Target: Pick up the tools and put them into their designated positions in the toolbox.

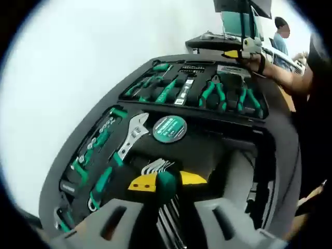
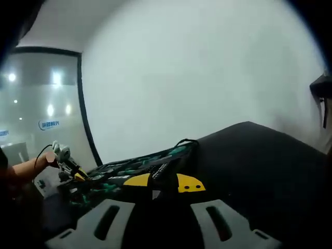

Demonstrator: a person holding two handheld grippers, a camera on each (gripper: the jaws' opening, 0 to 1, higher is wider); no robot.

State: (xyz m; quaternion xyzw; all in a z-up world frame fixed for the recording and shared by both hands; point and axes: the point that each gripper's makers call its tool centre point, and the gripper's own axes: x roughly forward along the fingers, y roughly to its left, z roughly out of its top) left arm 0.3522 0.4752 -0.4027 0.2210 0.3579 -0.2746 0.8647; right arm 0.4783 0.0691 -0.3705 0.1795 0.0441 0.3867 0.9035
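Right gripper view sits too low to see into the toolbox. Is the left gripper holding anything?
Observer: Yes. In the left gripper view the left gripper is shut on the hex key set, gripping its green holder.
Operator: Where is it relative to the box?
Observer: In front of the open toolbox, pointing at the near tray, where a wrench lies in its slot.
Operator: And the far half?
Observer: Green-handled pliers are seated there.
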